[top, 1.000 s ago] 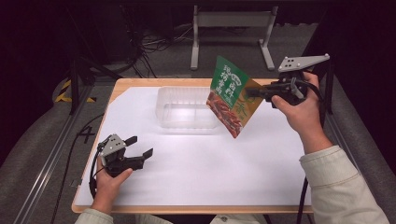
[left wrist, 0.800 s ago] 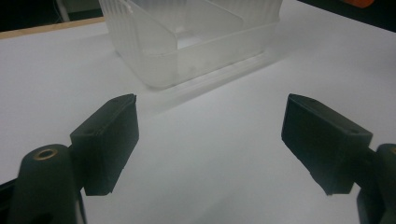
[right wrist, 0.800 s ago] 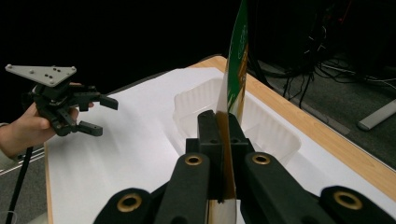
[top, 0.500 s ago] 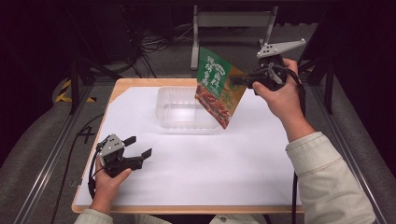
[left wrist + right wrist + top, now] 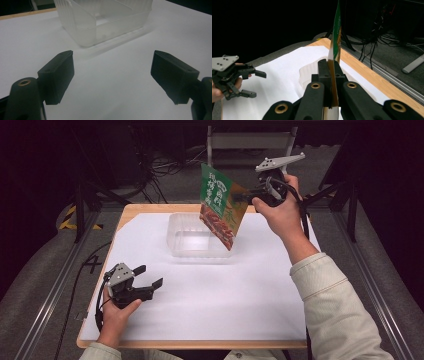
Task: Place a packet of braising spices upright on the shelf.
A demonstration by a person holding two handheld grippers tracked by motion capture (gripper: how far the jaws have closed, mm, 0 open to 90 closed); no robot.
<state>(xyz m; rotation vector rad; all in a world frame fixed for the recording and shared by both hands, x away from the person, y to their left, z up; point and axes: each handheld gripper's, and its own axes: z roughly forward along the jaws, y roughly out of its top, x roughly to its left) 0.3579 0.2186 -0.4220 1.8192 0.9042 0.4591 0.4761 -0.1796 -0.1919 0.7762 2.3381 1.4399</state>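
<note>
While I hold the rig at this point, the stock stands as follows.

Item one: snack pouch [image 5: 220, 205], green and orange, printed. I have it pinched by one edge in the right tool [image 5: 239, 196], the jaws pressed together on the thin film; in the right gripper view the pouch [image 5: 336, 37] stands edge-on between them. It hangs tilted in the air above the far half of the tabletop [image 5: 240, 290], its lower corner over the right-hand part of the clear container [image 5: 195, 240]. I cannot tell whether that corner is above the rim or already dipping just inside.

Item two: clear container, ribbed plastic, open top, resting on the white sheet near the far edge, about midway between the left and right edges. In the left gripper view the container [image 5: 100, 22] appears to have nothing in it.

Item three: left tool [image 5: 149, 282], resting near the front left corner, jaws wide apart with nothing between them, well clear of the container.

Progress, as I judge it: pick-up done, carry toward the container nearly done. Left to do: lower the pouch fully into the container, part the right jaws, draw the tool away. The left tool has no part yet.
</note>
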